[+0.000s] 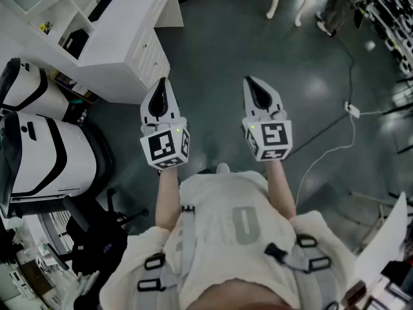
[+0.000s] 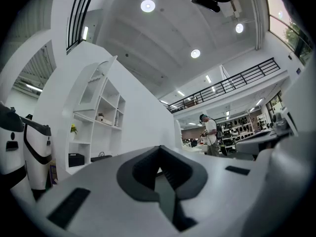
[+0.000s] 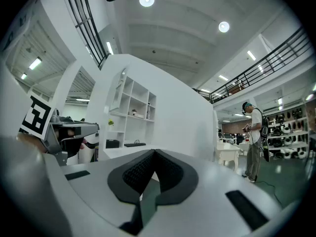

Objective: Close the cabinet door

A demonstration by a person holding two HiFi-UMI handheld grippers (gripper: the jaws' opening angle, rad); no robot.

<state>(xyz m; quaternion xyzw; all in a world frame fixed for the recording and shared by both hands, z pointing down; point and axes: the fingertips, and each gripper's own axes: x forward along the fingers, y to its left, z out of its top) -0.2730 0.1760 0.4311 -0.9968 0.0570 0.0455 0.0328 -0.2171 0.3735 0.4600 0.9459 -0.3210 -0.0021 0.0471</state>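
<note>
The cabinet (image 1: 139,28) is a white unit of open shelves over a desk-like top with drawers. It stands ahead and to the left of both grippers, well apart from them. In the left gripper view a thin panel (image 2: 107,70) near the top of the cabinet's shelving leans out of line with the frame; whether it is the door cannot be told.

In a low compartment of the cabinet sits a black box (image 2: 76,159). One shelf above it is a small yellow flower (image 2: 73,129), and higher still a small pale object (image 2: 100,116) too small to identify. A flat dark item (image 1: 106,2) lies on the cabinet's top beside the shelves.

The left gripper (image 1: 162,86) is held level in the air and points toward the cabinet's drawer side. Its jaws are pressed together with nothing between them and touch nothing. The right gripper (image 1: 253,86) is level beside it, farther from the cabinet, and is likewise clenched tight on nothing.

Two white-and-black machines (image 1: 39,154) stand against the cabinet's left side. A person (image 3: 254,142) stands far beyond the cabinet, near a small white table (image 3: 229,154). On the floor to the right of the cabinet lies a white cable (image 1: 322,157).
</note>
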